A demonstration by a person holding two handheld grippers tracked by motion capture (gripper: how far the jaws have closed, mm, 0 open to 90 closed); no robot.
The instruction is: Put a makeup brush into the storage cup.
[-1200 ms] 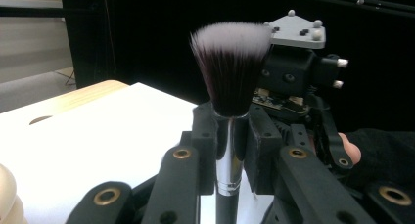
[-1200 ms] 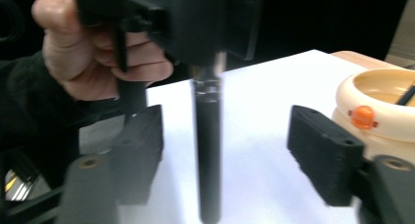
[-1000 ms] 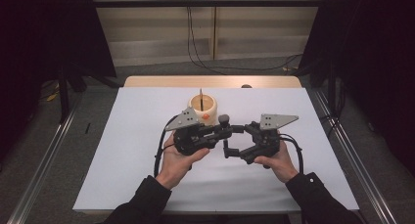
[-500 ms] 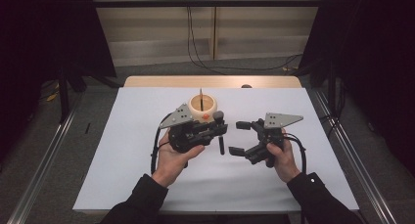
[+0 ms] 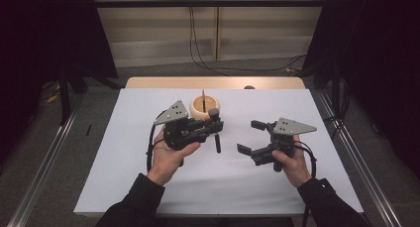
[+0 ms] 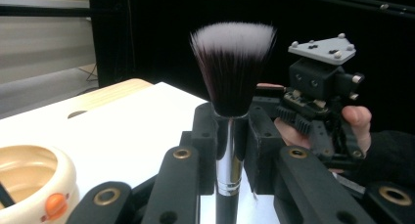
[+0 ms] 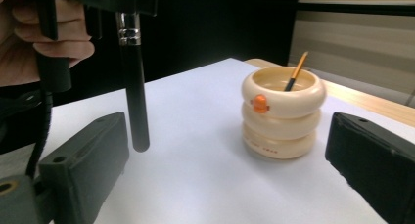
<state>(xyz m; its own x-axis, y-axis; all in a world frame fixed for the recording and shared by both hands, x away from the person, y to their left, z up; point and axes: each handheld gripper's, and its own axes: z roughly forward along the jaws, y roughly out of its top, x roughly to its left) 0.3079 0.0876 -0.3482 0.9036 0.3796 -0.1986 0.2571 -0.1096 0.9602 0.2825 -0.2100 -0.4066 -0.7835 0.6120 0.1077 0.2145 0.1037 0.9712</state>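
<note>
**Brush handed over to the left jaws, right jaws spread and empty**

The jaws of the left gripper (image 5: 214, 129) are pinched on the silver ferrule of a makeup brush (image 6: 230, 92), and the brush is held upright, bristles up and black handle hanging down above the white tabletop (image 5: 124, 152); the jaws of the right gripper (image 5: 252, 136) have just been opening and are now spread wide, with nothing between them; in the right gripper view the handle of the brush is seen hanging free just beside one of those jaws, clear of both pads. The cream ringed holder (image 7: 283, 111) stands on the tabletop just behind the left gripper, with a thin orange-handled pencil (image 7: 296, 71) already leaning inside it.

The step in hand is judged to be a hand-over just completed, the brush being carried by the left gripper alone; next, the brush would probably be moved over the holder's mouth and lowered handle first; an upright hold is called for, so that the rim is not struck and the light holder is not tipped; room must be left for the pencil.
</note>
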